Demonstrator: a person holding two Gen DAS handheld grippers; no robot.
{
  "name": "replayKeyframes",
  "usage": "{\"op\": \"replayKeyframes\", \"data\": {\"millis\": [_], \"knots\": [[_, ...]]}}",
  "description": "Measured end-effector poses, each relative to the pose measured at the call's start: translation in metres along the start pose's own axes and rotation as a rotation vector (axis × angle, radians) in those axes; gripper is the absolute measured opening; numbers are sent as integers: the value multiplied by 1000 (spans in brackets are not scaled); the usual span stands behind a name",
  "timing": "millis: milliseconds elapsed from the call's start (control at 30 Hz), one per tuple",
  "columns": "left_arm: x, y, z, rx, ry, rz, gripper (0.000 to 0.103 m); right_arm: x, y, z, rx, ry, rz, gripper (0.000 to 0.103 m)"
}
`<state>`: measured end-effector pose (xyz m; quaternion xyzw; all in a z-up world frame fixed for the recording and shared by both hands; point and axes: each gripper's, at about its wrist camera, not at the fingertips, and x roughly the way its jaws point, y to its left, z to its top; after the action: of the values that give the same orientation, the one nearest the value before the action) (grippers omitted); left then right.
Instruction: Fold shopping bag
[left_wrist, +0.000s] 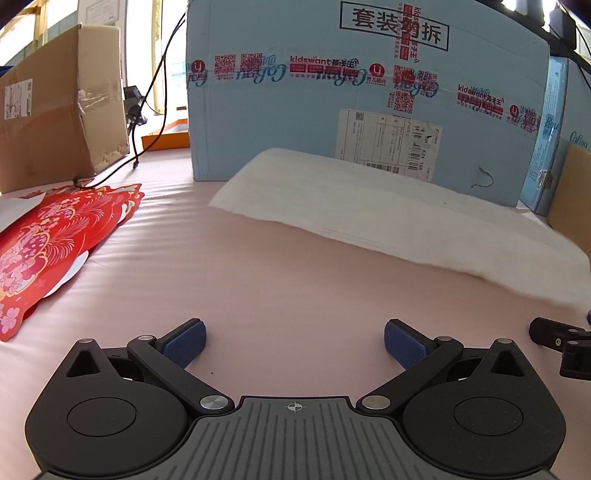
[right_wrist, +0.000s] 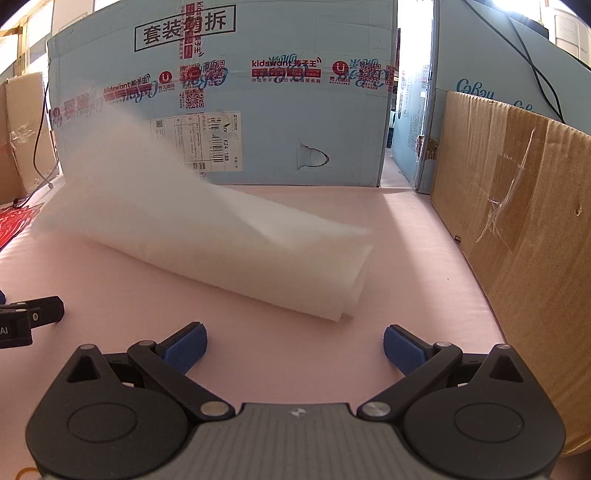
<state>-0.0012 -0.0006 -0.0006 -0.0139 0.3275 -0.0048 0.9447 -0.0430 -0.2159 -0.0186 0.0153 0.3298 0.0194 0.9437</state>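
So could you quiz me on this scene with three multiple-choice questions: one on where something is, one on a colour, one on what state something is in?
1. Where does the white shopping bag lie?
A. on the pink table cover, in front of the big blue box
B. inside the brown box
C. on top of the red paper

2. What colour are the pads on the fingers?
A. green
B. blue
C. yellow

3. How do the fingers of the right gripper stand?
A. pressed on the bag
B. shut on nothing
C. wide apart, nothing between them

Answers:
1 A: the bag rests on the pink table cover before the blue box.
2 B: both pads look dark blue.
3 C: only bare pink cover shows between them.
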Motion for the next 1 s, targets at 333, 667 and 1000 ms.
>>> {"op": "replayKeyframes", "data": {"millis": [333,667,1000], "knots": [[-1,-1,0,2,1,2,103,1,-3,1,0,0,0,103],[0,-1,1,6,2,5,103,1,-4,1,1,0,1,103],[-1,-2,0,9,1,7,103,1,-4,1,1,0,1,103]]}}
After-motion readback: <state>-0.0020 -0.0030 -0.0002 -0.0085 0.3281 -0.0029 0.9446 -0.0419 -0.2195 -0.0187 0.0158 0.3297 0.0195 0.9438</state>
